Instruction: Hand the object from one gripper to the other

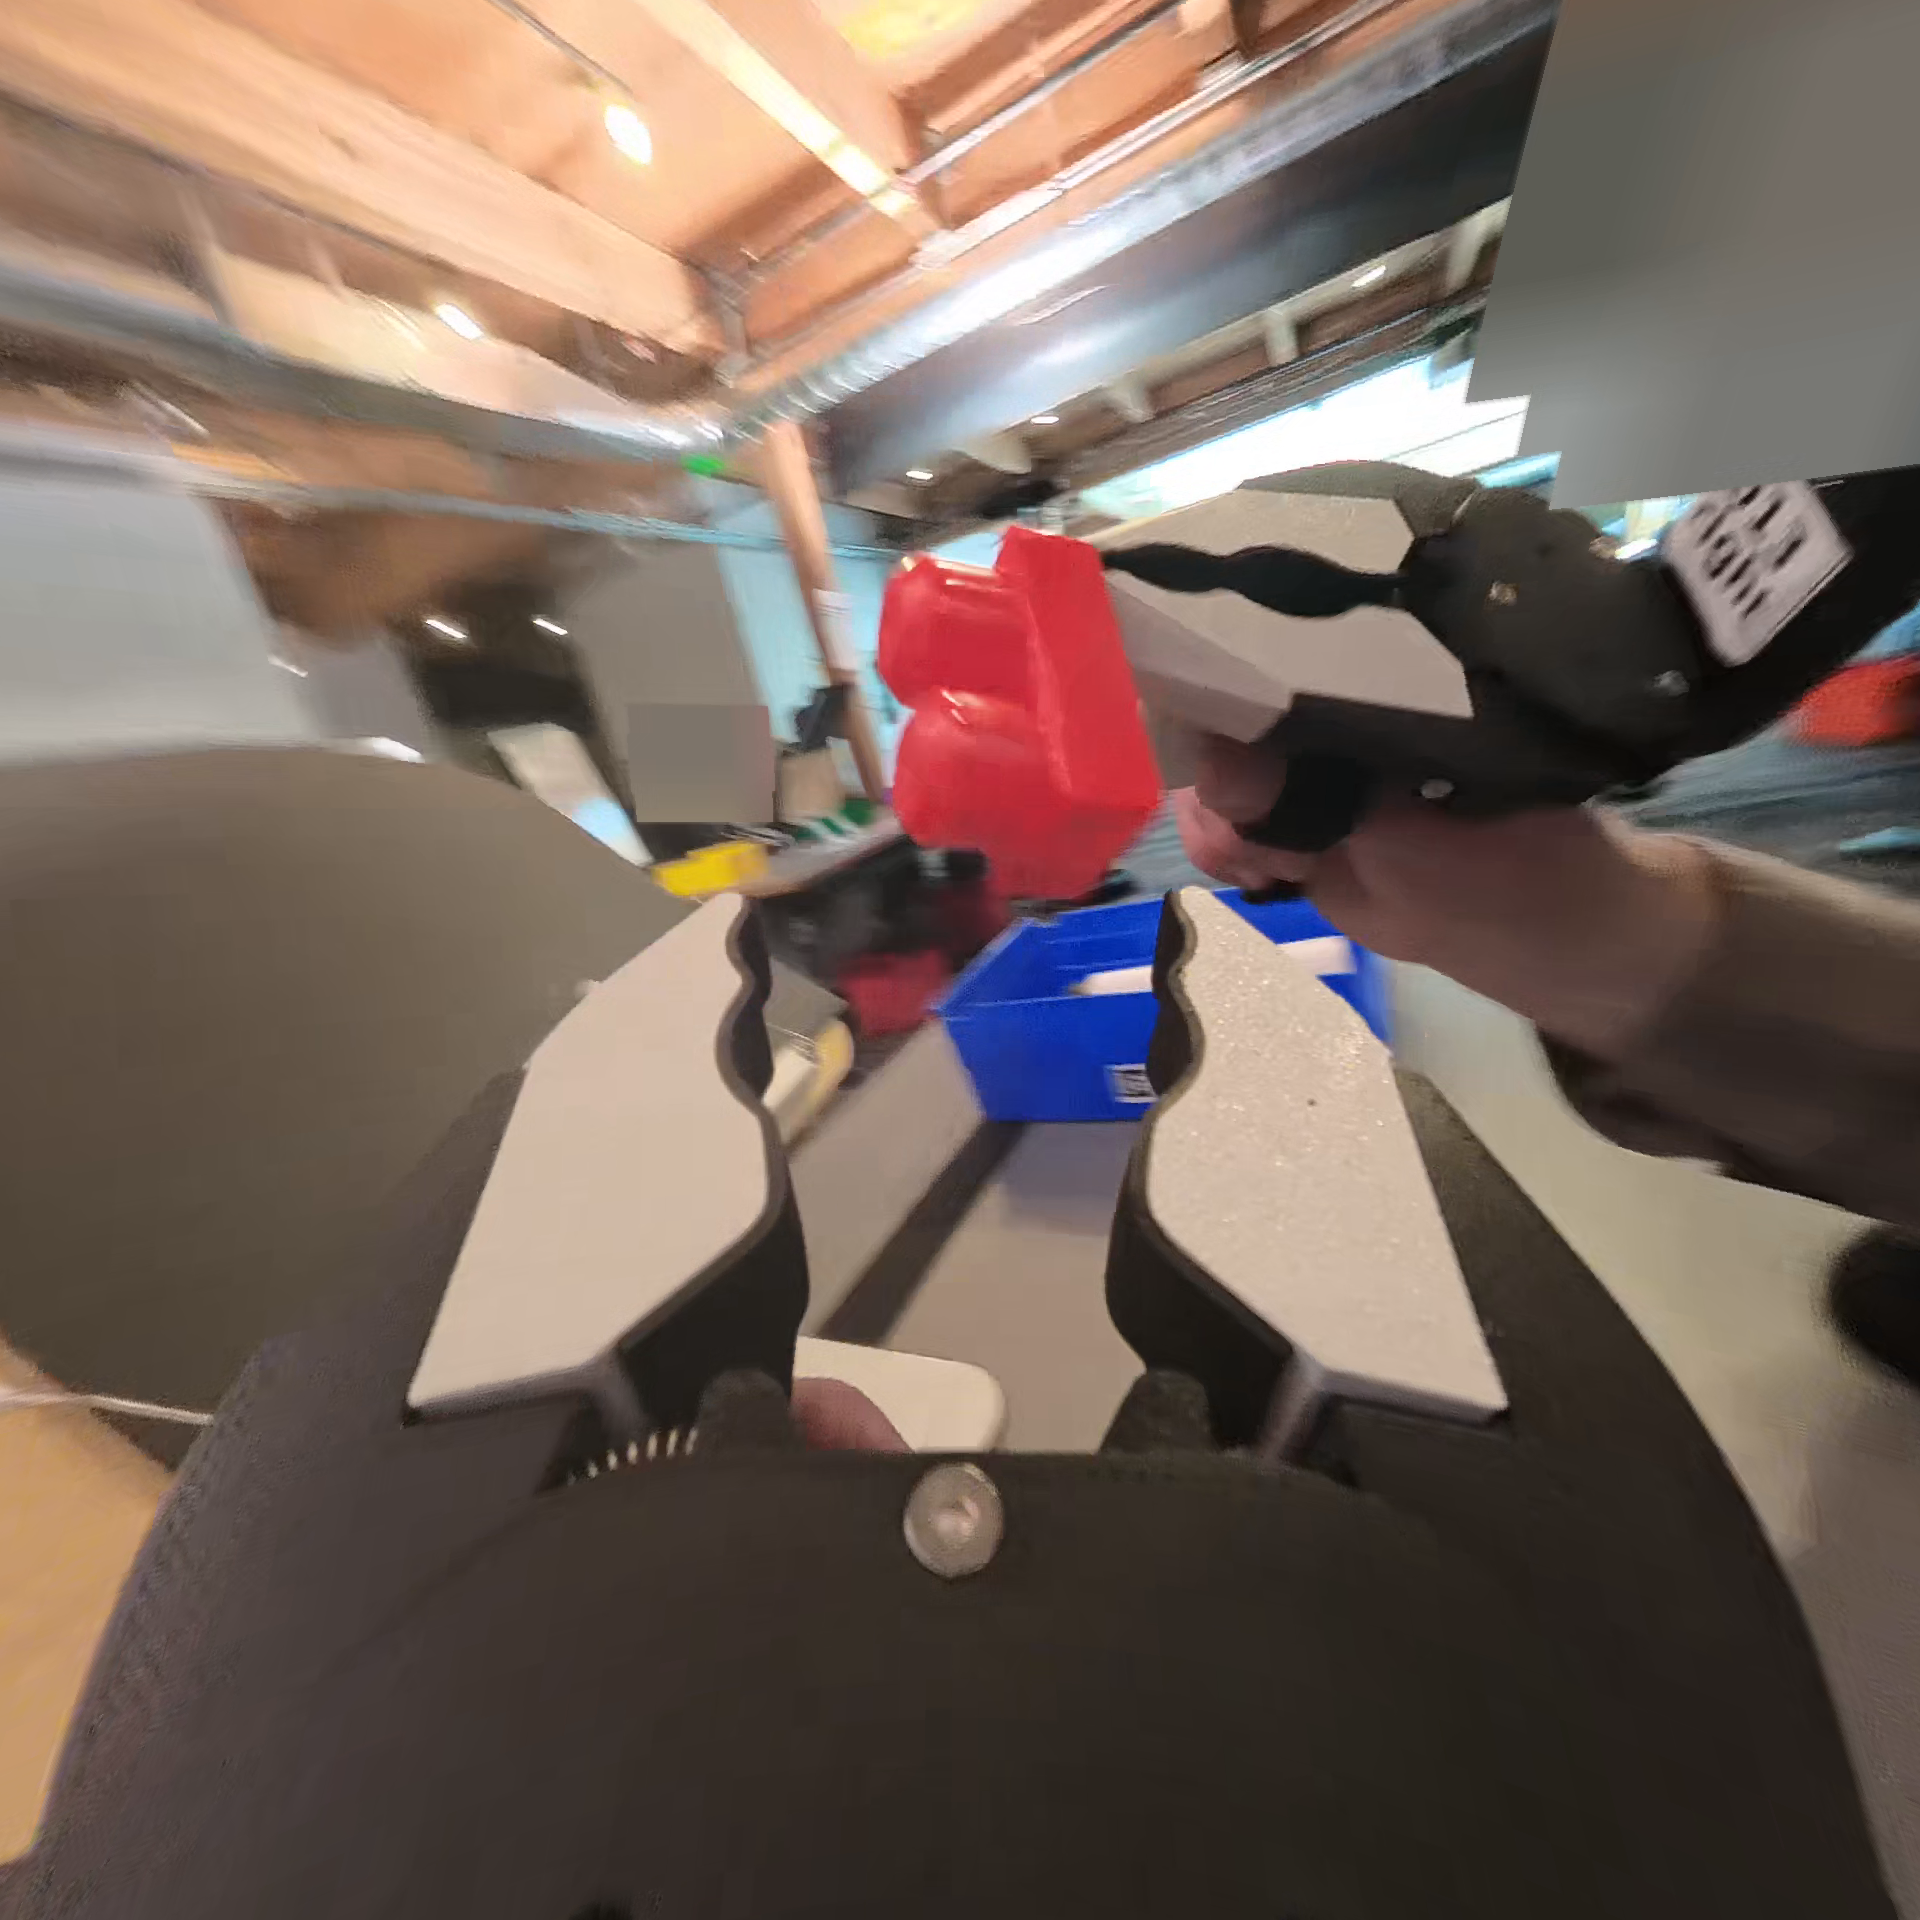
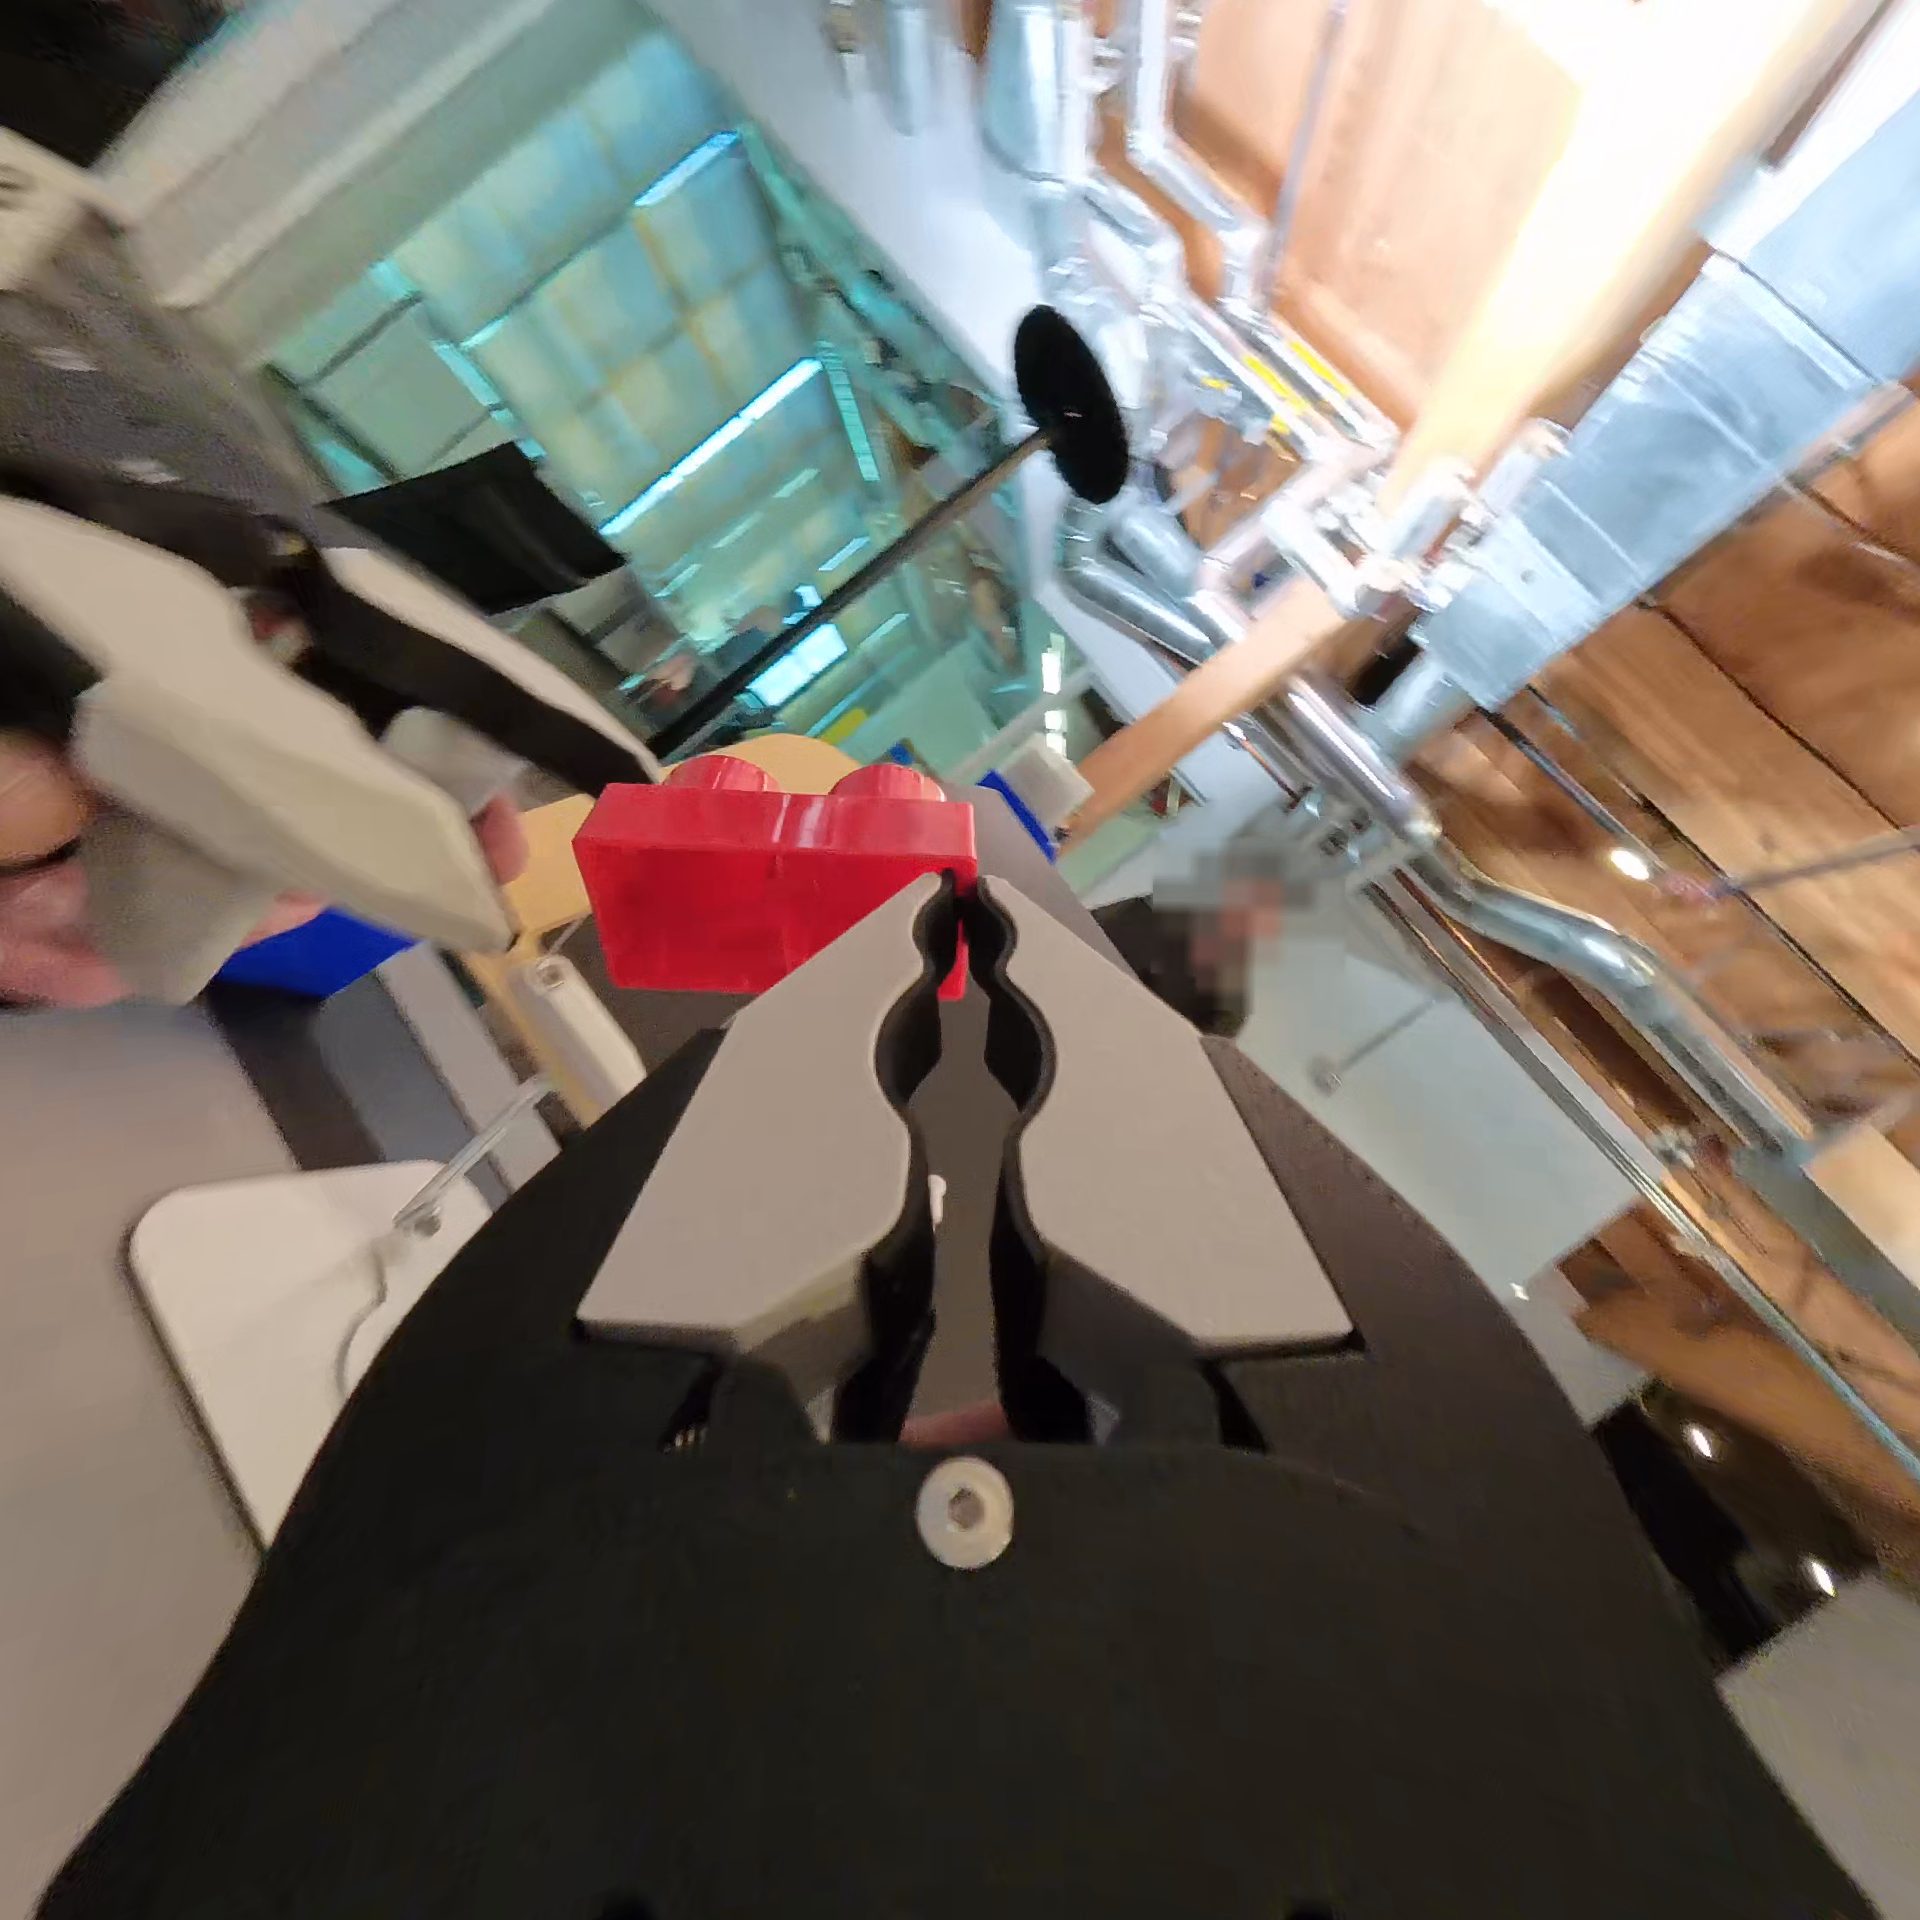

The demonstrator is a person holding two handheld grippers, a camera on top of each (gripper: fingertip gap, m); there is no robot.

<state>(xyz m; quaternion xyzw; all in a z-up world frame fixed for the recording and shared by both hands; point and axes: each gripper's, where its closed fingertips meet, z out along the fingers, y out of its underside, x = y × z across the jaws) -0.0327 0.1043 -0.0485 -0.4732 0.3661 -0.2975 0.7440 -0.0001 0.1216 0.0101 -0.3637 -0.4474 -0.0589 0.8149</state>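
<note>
Two claws, one red brick (image 1: 1013, 717)
Right claw (image 2: 961, 883) pinches the brick's edge; left claw (image 1: 961, 925) is spread wide, just beside it.

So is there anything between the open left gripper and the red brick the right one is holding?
Nothing visible. The left gripper is open just below the red brick, with only air between; the right gripper pinches its far edge.

Your left gripper (image 1: 961, 914) fills the lower frame, jaws spread and empty. Just above its tips, at centre frame, the right gripper (image 1: 1117, 582) enters from the right, clamping a red block (image 1: 1013, 717). A blue bin (image 1: 1049, 1023) sits behind.
</note>
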